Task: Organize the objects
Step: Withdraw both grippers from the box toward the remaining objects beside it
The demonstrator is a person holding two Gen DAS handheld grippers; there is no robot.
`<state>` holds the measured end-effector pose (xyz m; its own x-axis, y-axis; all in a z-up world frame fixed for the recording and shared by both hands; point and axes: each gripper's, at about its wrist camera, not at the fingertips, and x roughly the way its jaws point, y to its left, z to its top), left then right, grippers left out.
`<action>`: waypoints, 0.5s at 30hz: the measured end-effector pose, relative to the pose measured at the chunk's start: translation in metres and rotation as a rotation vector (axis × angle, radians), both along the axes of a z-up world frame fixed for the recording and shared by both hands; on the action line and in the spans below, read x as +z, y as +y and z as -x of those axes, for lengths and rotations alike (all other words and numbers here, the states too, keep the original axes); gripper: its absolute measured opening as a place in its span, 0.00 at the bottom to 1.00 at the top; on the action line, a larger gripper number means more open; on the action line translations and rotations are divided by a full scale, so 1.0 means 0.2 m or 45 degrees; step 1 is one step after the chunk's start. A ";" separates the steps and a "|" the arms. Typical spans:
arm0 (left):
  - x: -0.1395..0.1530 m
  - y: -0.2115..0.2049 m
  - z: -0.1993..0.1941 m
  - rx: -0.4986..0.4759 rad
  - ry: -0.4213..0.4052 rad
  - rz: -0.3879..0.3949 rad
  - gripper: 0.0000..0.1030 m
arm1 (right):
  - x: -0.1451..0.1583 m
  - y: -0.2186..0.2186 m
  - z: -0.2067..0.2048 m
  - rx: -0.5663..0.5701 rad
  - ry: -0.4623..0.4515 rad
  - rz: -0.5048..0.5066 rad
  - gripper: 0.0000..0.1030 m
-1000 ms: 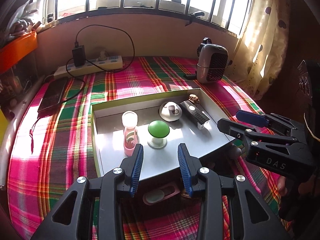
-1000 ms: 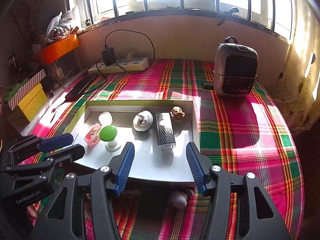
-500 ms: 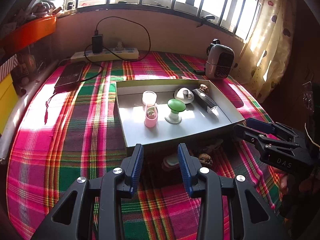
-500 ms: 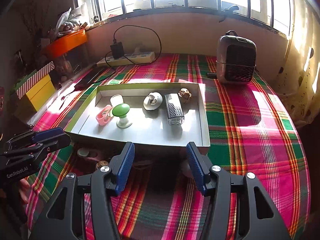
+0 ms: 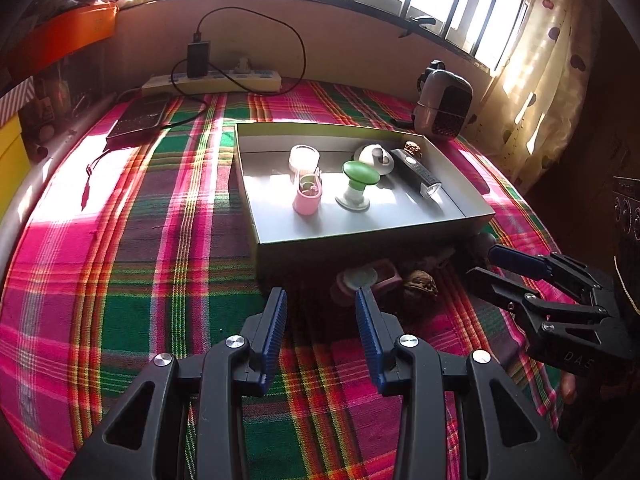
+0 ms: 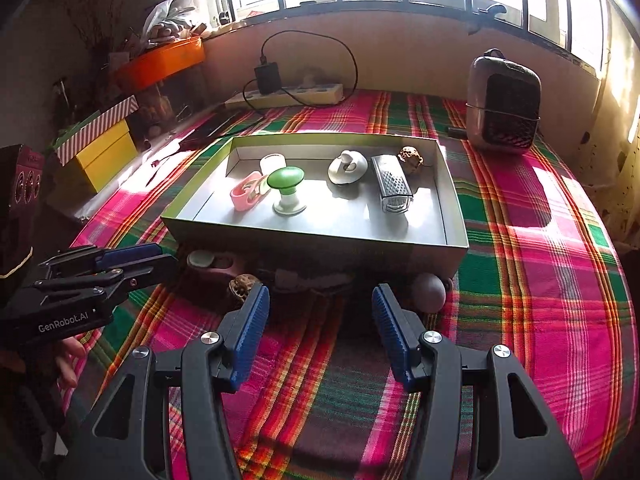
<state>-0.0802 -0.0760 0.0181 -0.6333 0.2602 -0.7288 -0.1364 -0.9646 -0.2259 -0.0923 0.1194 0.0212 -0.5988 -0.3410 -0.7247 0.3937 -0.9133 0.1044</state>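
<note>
Objects for sorting lie in and beside a shallow grey tray that sits mid-table on the plaid cloth, which covers the whole surface. Far right of the tray stands a small heater, upright against the wall; far left lies a power strip with a black charger plugged in. A yellow box with a striped lid sits off the table's left edge.

Inside the tray, from largest down: a metal grater lies flat toward the right, its wide end nearest; a green-topped stand is upright left of centre; a white dome piece rests between them, farther back; a pink holder lies at the left, touching a pale round cup behind it; a knobbly brown nut sits in the far right corner.

In the shadow just near of the tray's front wall lie a pink dish with a pale disc, a walnut beside it, and a grey ball toward the right.

Left gripper hovers over the cloth near the pink dish, its claw narrowly parted and holding nothing. Right gripper hangs over the cloth before the tray, its claw spread wide and empty.
</note>
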 end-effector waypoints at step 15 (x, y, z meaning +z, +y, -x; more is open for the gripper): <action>-0.03 -0.03 0.00 -0.015 -0.008 -0.035 0.33 | 0.00 0.19 -0.08 -0.109 0.006 -0.038 0.53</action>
<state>-0.0798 -0.0830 0.0131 -0.6256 0.2881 -0.7250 -0.1465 -0.9562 -0.2535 -0.0771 0.1579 0.0214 -0.6281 -0.2665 -0.7311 0.3142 -0.9464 0.0750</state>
